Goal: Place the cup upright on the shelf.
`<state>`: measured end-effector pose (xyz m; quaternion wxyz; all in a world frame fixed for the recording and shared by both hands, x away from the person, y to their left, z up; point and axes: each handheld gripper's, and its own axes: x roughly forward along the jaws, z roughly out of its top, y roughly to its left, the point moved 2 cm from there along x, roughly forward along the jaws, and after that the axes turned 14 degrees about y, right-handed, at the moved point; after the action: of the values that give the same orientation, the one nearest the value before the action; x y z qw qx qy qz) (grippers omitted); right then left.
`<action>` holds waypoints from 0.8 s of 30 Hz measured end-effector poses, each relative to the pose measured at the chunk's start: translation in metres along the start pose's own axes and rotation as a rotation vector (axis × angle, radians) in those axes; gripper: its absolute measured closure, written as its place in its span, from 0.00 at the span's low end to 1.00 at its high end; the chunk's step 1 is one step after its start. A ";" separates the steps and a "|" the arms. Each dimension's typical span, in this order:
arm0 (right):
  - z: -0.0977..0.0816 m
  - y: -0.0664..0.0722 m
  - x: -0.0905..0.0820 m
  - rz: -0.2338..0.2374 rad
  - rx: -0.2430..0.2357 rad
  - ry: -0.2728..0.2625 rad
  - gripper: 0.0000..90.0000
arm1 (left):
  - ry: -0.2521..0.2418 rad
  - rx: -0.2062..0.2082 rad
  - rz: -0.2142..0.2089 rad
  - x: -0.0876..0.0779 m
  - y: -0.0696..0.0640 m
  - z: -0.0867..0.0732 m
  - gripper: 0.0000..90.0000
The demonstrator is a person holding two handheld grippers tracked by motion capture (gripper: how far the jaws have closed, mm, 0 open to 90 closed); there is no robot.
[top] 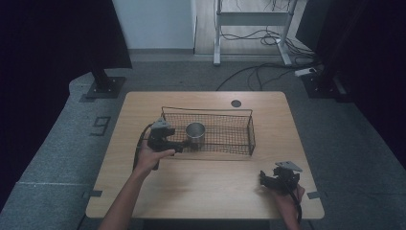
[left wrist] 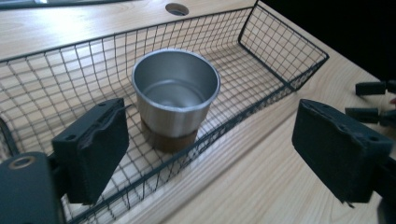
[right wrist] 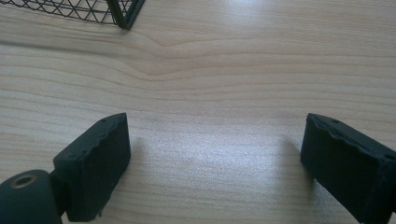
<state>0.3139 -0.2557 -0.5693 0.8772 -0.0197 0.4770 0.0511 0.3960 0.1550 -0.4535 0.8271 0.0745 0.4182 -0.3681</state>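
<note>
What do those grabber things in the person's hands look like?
Both are black. The left gripper and the right gripper each have two chunky, flat black jaws with worn pads. A grey three-cornered plate tops the right one. A black cable loops from the left one. The forearms show no sleeves.
</note>
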 end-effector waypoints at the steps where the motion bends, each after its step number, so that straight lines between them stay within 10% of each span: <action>1: 0.000 0.000 0.000 0.000 0.001 0.000 0.09 | 0.001 0.004 0.005 -0.001 -0.001 -0.003 0.13; 24: 0.000 0.000 0.000 -0.003 0.005 -0.001 0.10 | 0.086 -0.006 0.029 0.008 -0.007 -0.093 0.16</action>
<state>0.3138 -0.2557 -0.5693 0.8775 -0.0181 0.4767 0.0489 0.3354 0.1861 -0.5172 0.8139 0.0938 0.4532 -0.3513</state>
